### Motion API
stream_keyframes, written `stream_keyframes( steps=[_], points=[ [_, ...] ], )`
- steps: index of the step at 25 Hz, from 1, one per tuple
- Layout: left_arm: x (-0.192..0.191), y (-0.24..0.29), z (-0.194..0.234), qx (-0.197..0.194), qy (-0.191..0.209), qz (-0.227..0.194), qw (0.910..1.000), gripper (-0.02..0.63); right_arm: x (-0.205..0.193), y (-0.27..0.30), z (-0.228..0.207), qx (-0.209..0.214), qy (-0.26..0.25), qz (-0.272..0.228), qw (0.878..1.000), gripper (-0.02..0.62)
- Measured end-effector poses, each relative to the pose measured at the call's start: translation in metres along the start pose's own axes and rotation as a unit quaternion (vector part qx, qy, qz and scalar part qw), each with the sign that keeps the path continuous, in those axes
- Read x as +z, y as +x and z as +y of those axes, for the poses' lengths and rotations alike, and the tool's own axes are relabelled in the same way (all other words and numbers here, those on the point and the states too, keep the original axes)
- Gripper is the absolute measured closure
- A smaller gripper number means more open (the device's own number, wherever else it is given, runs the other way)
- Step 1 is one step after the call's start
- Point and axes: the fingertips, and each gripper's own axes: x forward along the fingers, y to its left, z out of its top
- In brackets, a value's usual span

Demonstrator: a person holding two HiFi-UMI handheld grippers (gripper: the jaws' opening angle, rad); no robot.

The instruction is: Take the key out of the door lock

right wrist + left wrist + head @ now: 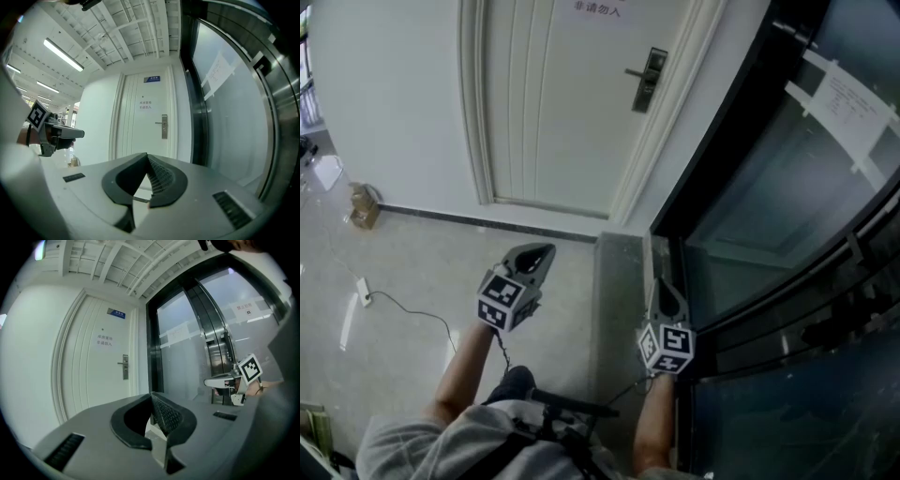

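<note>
Both tools closed and empty, held well back from the door.
The left tool (151, 399) is seen with its jaws meeting at the tips, and nothing is held between them; the right tool (147, 158) is likewise closed on nothing. Both are pointed toward the white door (553, 103), which is shut. The lock (648, 80), with its lever handle (635, 71), is set near the door's right edge, well apart from both tools and ahead of them. A key cannot be made out in the lock.

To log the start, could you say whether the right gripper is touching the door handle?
Apart. The head view shows the right gripper well short of the door handle.
</note>
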Motion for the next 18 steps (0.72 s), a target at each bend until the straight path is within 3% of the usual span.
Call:
stream_keyframes(
  steps=[7,18],
  points=[
    [0.000,0.030,0.023,0.002,0.002,0.001,1.0000,0.614,0.002,0.037,-0.005,0.007,-0.008,0.000,1.000,0.584],
    [0.016,0.146,0.099,-0.020,0.000,0.002,0.9998,0.614,0.018,0.161,-0.034,-0.011,-0.009,0.014,1.000,0.583]
  ],
)
